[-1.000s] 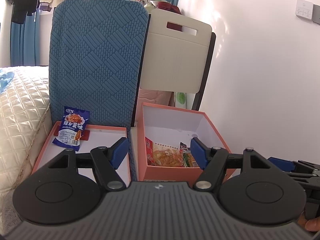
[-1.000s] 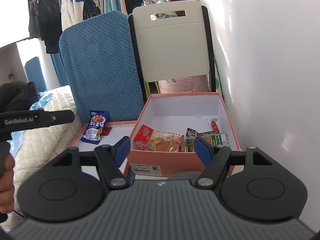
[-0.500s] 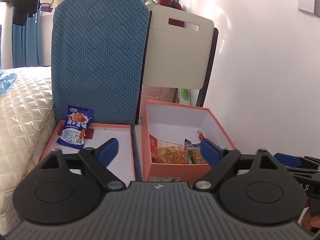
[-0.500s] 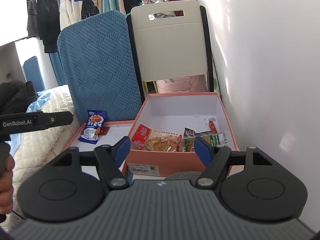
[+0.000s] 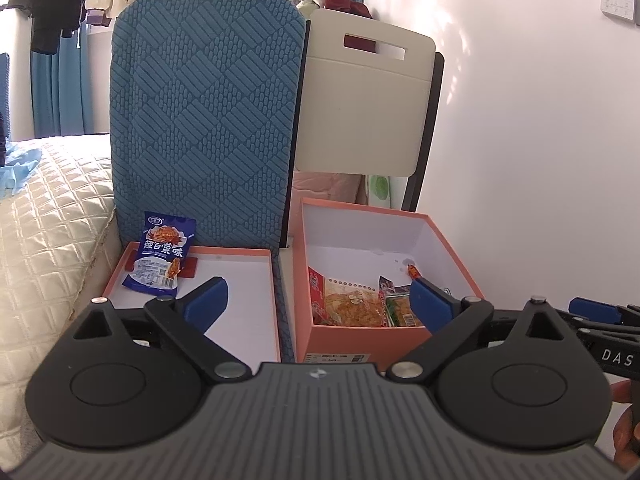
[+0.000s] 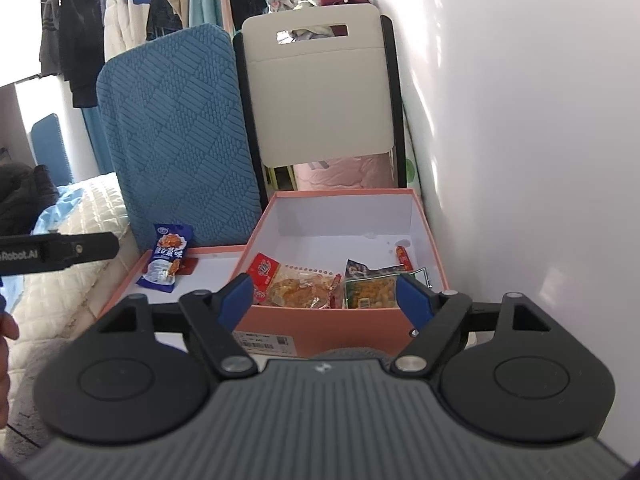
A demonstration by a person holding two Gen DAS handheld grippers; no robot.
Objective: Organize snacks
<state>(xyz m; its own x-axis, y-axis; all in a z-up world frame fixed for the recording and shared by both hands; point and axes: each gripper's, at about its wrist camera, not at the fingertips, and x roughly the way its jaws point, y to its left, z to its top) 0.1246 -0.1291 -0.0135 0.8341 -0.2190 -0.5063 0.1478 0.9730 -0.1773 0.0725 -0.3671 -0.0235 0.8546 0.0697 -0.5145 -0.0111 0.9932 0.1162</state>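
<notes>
Left wrist view: the left claw (image 5: 318, 300) tilts downward over the gap between the lid (image 5: 240, 320) and the box (image 5: 360, 338), its jaws opening wide with nothing between them; the blue packet (image 5: 162, 258) stands at the lid's far left corner, ahead and left of the claw, apart from it. In the right wrist view the right claw (image 6: 326, 294) also tilts downward before the box's near wall, jaws opening and empty, with the snacks (image 6: 304, 286) lying inside the box just beyond its fingertips (image 6: 240, 294).
</notes>
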